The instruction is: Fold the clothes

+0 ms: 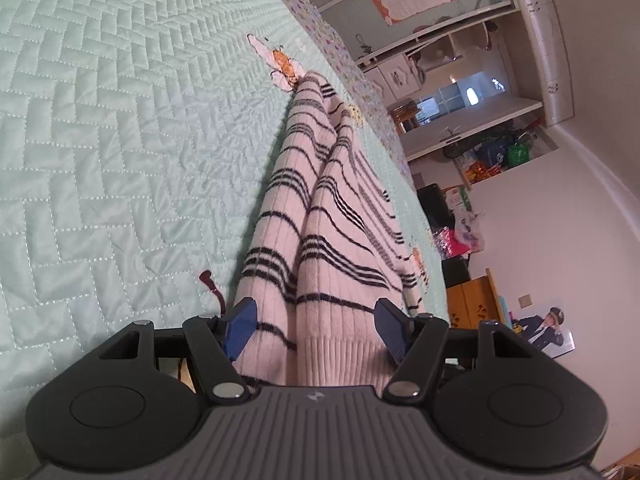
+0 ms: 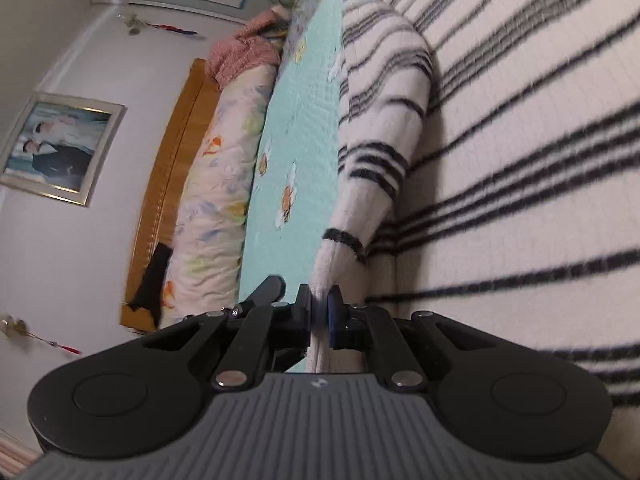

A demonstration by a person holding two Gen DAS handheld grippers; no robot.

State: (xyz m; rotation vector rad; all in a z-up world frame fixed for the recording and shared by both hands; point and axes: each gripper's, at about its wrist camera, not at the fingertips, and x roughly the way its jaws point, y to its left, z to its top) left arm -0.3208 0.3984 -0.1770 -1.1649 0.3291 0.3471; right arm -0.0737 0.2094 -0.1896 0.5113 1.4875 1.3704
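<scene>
The sweater (image 1: 320,216) lies on the quilted green bedspread (image 1: 120,140), pink-white rib knit with dark stripes, one sleeve (image 2: 380,128) draped along the body toward the cuff. The right gripper (image 2: 320,312) is clenched on that sleeve's cuff end, with the knit pinched between its pads. The left gripper (image 1: 316,330) is spread wide, straddling the ribbed hem (image 1: 340,356); the pads sit beside the fabric and are not pressing on it, so it holds nothing. Handling, as a judgement: the knit is soft and limp with no stiffness, and it looks thick and fuzzy, so it should give good friction in the pads, though it will stretch and sag when lifted from one point. It is moderately light. The satin-like quilt looks slick, so the body may slide when dragged. The best holds are likely the ribbed cuff and hem bands, which are denser and deform less. A single-layer pinch risks peeling the layers apart, so the left gripper should take the full hem thickness.
</scene>
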